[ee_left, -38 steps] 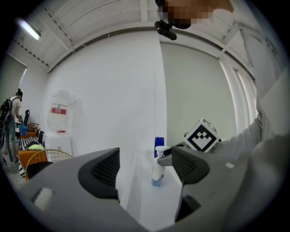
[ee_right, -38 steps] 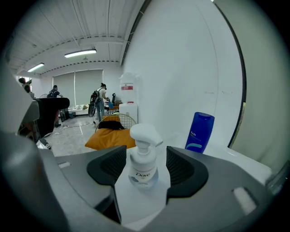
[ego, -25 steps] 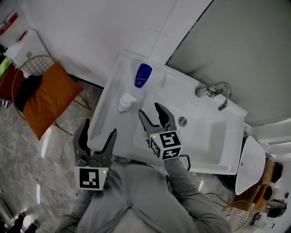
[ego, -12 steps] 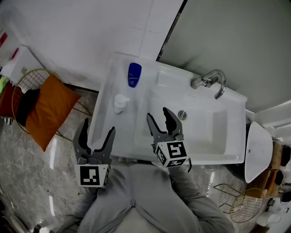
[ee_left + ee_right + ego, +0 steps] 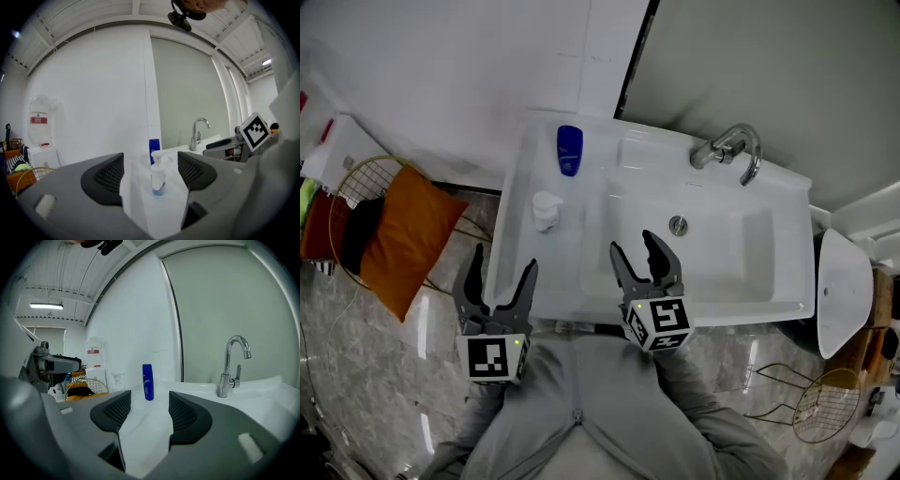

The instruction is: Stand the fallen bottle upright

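Observation:
A blue bottle (image 5: 569,150) stands upright at the back left of the white sink counter (image 5: 517,202); it also shows upright as the blue bottle (image 5: 148,382) and the blue bottle (image 5: 154,149). A white pump dispenser (image 5: 546,211) stands in front of it, seen between the left jaws as the pump dispenser (image 5: 158,177). My left gripper (image 5: 497,282) hangs open off the counter's left front edge. My right gripper (image 5: 645,257) is open over the basin's front, with nothing in its jaws.
A chrome tap (image 5: 729,150) stands at the back of the basin (image 5: 722,248), with the drain (image 5: 678,225) below it. An orange cushion (image 5: 408,234) on a wire chair sits left of the sink. A white bin (image 5: 844,305) is at the right.
The view has shifted so the sink sits more centrally. Both grippers have drawn back slightly toward the front edge and stay open. The blue bottle has not moved.

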Action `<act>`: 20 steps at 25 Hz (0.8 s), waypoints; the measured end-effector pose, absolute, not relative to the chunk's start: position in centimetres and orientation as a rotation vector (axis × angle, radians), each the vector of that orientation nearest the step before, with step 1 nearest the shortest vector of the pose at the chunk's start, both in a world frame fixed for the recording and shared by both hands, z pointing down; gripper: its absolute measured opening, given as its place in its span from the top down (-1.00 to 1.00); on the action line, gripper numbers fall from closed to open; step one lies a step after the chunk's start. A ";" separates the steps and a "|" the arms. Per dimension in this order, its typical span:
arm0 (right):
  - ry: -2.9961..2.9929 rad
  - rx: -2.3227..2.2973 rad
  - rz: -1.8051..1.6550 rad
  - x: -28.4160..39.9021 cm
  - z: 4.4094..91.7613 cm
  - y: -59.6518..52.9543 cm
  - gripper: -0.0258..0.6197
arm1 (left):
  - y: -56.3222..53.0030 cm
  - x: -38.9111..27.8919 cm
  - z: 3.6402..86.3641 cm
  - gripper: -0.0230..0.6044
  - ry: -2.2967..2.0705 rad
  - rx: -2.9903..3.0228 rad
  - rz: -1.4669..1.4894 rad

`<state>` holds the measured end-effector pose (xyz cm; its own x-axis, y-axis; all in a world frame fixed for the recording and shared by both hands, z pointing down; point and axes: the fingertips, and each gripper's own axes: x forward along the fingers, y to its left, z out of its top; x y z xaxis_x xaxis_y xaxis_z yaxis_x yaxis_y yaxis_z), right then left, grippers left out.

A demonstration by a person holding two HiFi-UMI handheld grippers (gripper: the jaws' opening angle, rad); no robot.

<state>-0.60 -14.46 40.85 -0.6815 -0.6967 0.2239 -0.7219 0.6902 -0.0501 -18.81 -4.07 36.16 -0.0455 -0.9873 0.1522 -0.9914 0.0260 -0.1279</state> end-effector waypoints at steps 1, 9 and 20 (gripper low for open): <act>-2.707 1.154 0.200 -0.6 40.9 -14.3 0.14 | -4.1 -18.9 36.4 -0.31 -2.230 2.149 0.316; -2.684 1.175 0.196 -0.6 41.2 -13.9 0.14 | -4.3 -18.7 36.4 -0.31 -2.217 2.166 0.292; -2.680 1.188 0.195 -0.5 41.0 -13.9 0.14 | -4.1 -19.0 36.7 -0.31 -2.214 2.160 0.288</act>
